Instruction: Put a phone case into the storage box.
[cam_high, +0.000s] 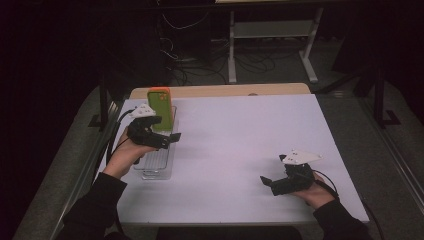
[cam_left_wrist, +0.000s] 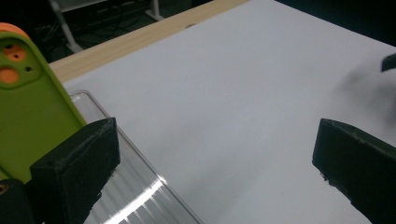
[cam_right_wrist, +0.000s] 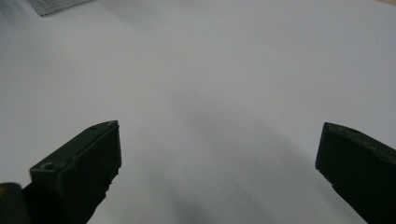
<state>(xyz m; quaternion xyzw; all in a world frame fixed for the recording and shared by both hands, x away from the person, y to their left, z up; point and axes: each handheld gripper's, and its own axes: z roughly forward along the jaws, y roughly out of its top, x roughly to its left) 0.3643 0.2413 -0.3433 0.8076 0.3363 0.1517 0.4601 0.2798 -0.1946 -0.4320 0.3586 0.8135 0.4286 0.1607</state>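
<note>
1. The green phone (cam_high: 160, 107) in its orange-edged case stands upright in the far end of a clear ribbed rack (cam_high: 158, 160) at the worktop's (cam_high: 240, 140) left side; the left tongs (cam_high: 167, 136) sit just beside it, jaws spread wide and holding nothing.
2. In the left gripper view one jaw lies close against the phone's (cam_left_wrist: 32, 107) back; I judge that a sideways nudge from there could tip it out of its slot, since it looks lightly propped.
3. The rack (cam_left_wrist: 135, 196) is light, clear plastic; a careless push on the phone may slide or lift the whole rack.
4. The right tongs (cam_high: 274, 181) rest near the worktop's front right, released and empty, well apart from the rack; they cannot steady it if it shifts.
</note>
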